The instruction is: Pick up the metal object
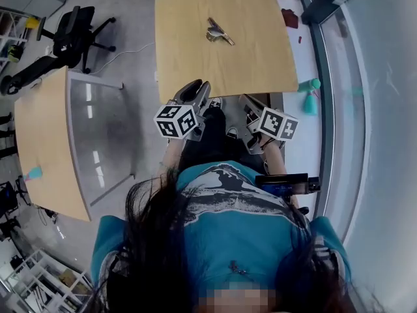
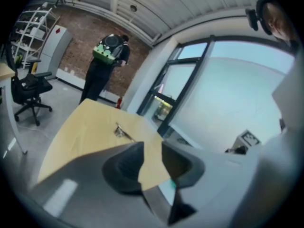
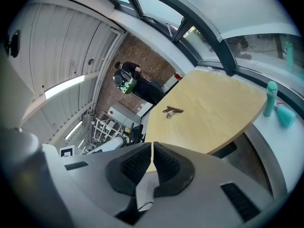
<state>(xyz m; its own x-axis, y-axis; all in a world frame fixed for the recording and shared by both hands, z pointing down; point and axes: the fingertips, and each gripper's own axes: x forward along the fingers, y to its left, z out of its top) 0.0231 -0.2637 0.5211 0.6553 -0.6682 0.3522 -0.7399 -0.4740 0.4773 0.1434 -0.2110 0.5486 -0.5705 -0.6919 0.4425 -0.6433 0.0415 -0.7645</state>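
Note:
The metal object (image 1: pixel 218 32) is a small silvery hinged piece lying on the far middle of the light wooden table (image 1: pixel 195 70). It also shows ahead in the left gripper view as the metal object (image 2: pixel 122 131) and in the right gripper view as the metal object (image 3: pixel 172 111). My left gripper (image 1: pixel 197 91) hovers at the table's near edge, well short of it; its jaws stand apart with nothing between them (image 2: pixel 152 152). My right gripper (image 1: pixel 251 106) hangs beside it near the table's near right corner, its pads together and empty (image 3: pixel 152 148).
A second wooden table (image 1: pixel 45 142) stands at the left, with a black office chair (image 1: pixel 75 34) behind it. A teal bottle (image 1: pixel 311 87) sits on the ledge by the glass wall at the right. A person with a green backpack (image 2: pixel 110 56) stands far beyond the table.

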